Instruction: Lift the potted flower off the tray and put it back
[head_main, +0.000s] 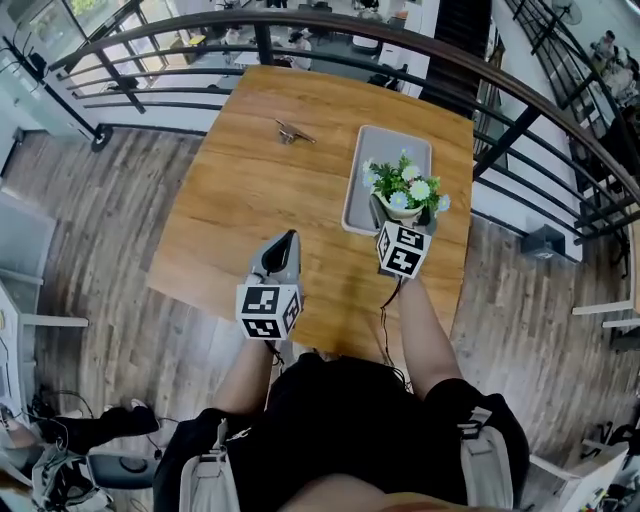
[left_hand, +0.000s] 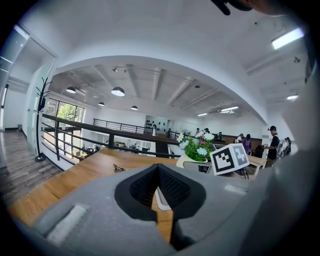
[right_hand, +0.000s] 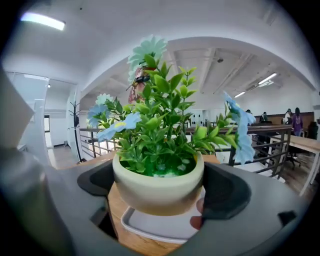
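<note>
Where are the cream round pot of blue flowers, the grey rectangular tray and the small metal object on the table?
cream round pot of blue flowers (right_hand: 158, 187): right gripper view, front wall.
grey rectangular tray (head_main: 395, 148): head view, bare far end.
small metal object (head_main: 293, 131): head view, its middle.

Open-plan office mezzanine: black railing (left_hand: 75, 123), desks (right_hand: 305, 142), pendant lamps (left_hand: 118, 91).
</note>
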